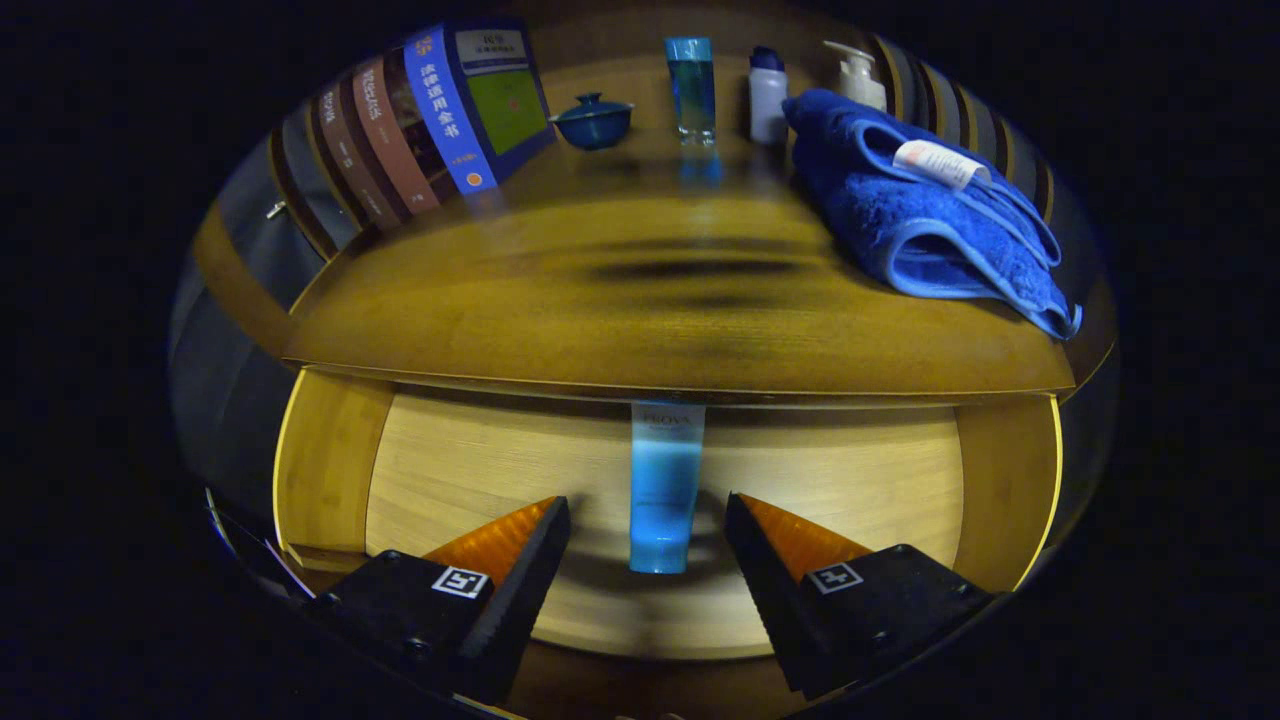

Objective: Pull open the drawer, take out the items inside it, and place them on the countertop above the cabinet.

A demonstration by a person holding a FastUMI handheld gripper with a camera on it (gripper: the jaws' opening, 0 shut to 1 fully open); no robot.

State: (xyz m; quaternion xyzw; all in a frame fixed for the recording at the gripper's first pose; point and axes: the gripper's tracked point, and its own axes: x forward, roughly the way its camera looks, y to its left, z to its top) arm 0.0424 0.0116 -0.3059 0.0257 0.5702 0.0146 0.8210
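Blue tube [664, 490] lies in open drawer [330, 460], between spread fingers [540, 560], untouched.

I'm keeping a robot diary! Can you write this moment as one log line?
drawer: open | blue tube: lying inside, between fingers, untouched | gripper: open | countertop: awaits tube

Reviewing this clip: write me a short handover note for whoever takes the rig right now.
Gripper: open, fingers either side of the blue tube, not pressing on it.
Drawer: already pulled open; the tube lies flat on its floor, far end under the countertop edge.
Countertop: books, lidded bowl, bottles and a blue towel along the back and side; bare wood in the middle.
Left: close on the tube, lift it out, set it on the countertop.
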